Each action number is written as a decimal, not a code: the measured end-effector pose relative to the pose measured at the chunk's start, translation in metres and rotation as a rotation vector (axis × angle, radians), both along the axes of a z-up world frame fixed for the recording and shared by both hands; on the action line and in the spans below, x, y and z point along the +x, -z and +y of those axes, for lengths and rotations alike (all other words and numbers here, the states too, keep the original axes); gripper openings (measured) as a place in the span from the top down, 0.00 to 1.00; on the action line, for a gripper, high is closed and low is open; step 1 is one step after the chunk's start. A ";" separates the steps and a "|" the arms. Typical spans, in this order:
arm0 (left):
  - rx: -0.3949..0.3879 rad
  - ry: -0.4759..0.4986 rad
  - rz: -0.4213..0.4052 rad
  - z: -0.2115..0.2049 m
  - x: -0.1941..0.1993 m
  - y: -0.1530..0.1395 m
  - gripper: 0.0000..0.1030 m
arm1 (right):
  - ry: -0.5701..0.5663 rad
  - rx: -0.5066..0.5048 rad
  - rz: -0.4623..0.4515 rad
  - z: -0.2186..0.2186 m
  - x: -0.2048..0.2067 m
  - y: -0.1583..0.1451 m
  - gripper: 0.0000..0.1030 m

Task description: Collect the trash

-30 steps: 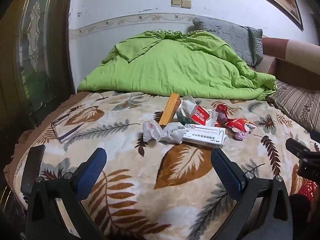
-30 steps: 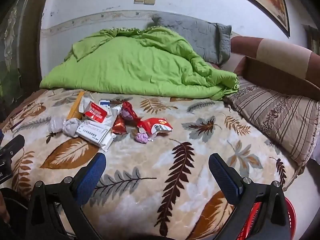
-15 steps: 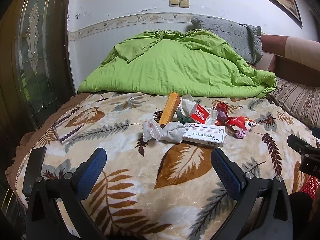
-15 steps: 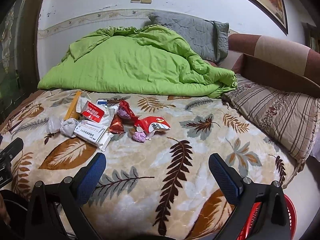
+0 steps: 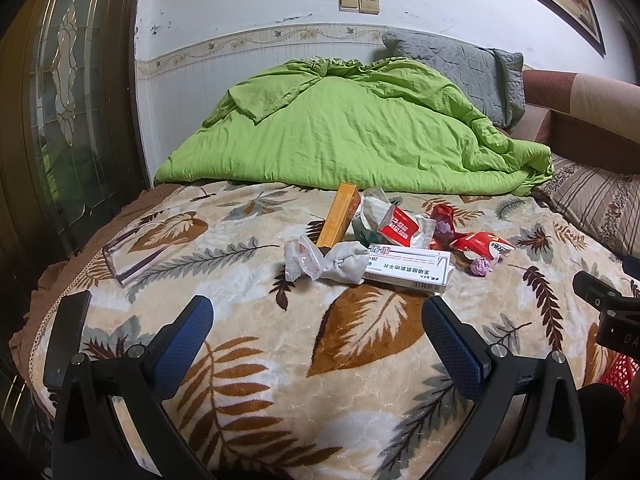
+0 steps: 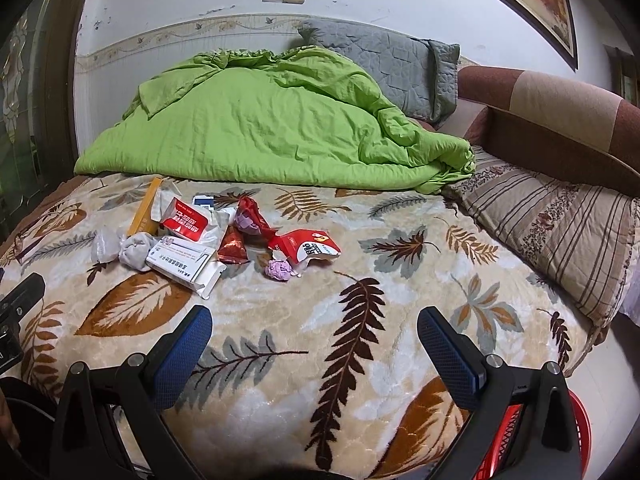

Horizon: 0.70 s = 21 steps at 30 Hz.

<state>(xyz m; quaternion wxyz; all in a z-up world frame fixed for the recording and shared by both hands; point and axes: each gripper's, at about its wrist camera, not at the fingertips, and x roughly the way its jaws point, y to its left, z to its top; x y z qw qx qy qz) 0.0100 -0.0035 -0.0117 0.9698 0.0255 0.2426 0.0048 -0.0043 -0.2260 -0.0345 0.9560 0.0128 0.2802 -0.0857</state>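
Now both views sit slightly nearer the trash than a second ago. I hold the left tool (image 5: 318, 318) and right tool (image 6: 314, 328) spread, empty, above the bed (image 6: 400, 320). The trash pile (image 6: 224, 236) lies at 11 o'clock; white box (image 5: 408, 268) print is unreadable.
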 end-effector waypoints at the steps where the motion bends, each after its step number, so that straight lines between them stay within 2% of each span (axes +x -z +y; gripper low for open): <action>1: 0.002 0.000 0.001 0.000 0.000 0.000 0.00 | 0.000 0.000 0.000 0.000 0.001 0.000 0.00; 7: 0.026 0.002 0.004 -0.001 -0.002 0.003 0.00 | -0.007 0.001 0.000 0.001 0.003 0.000 0.00; 13: -0.035 -0.011 0.024 0.003 0.000 0.009 0.00 | -0.025 0.003 0.002 0.003 0.003 0.000 0.00; 14: -0.032 -0.011 0.029 0.004 0.000 0.010 0.00 | -0.032 0.006 0.003 0.003 0.004 -0.001 0.00; 16: 0.032 -0.007 0.041 0.006 0.001 0.008 0.00 | -0.044 0.010 0.004 0.004 0.004 -0.001 0.00; 21: 0.038 0.000 0.102 0.012 0.007 0.007 0.00 | -0.093 0.023 0.028 0.006 0.009 0.001 0.00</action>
